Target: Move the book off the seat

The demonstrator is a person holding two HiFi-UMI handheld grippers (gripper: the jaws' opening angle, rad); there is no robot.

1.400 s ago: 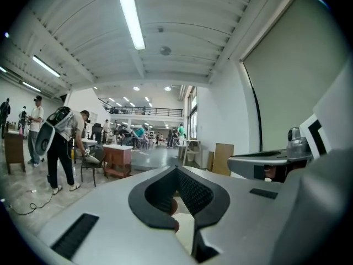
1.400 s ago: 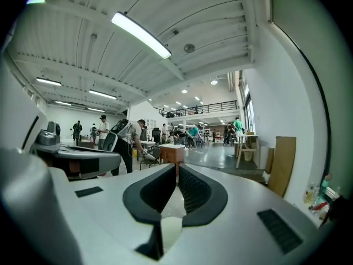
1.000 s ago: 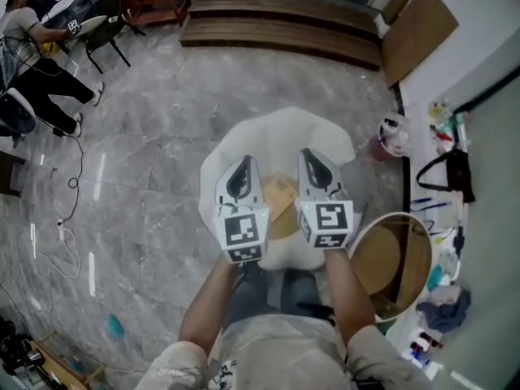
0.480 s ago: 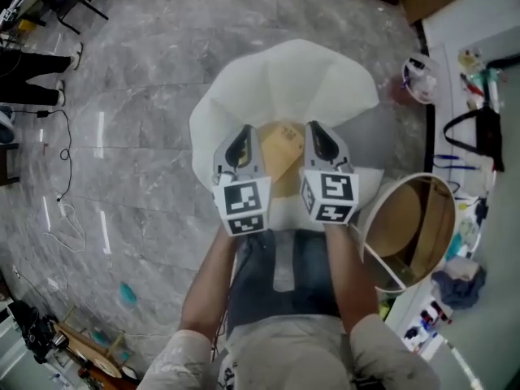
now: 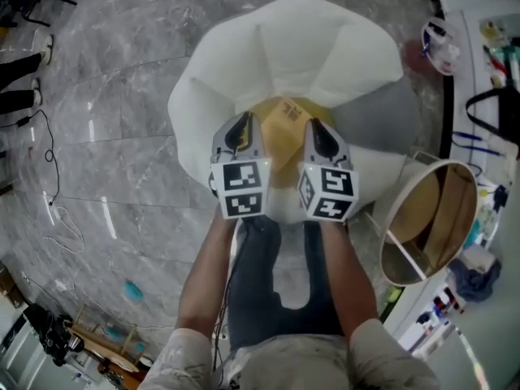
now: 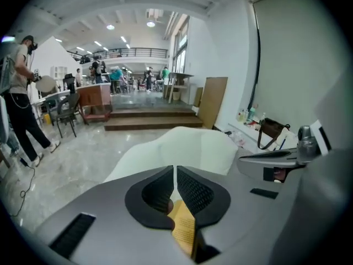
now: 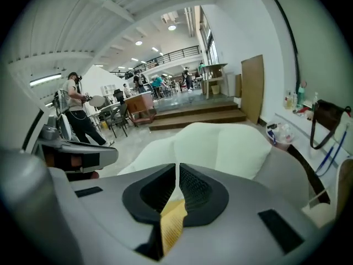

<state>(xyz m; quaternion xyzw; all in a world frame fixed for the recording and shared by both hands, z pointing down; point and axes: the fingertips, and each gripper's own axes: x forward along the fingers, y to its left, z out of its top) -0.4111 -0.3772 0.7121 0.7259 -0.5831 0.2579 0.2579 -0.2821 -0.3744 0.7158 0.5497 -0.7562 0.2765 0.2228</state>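
Both claws, left (image 5: 241, 130) and right (image 5: 318, 132), are pressed closed and empty over the tan paperback book (image 5: 286, 119) lying on the white padded armchair (image 5: 284, 39). Closed like this, I'd likely just shove it deeper into the cushion. Padding hems in three sides; the near edge is open, and the cluttered desk (image 5: 504, 161) crowds my right.

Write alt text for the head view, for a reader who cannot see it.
Seen from above, a person holds a shut left claw and shut right claw over a flat tan book lying on a white cushioned chair seat. The chair stands on a grey marble floor.
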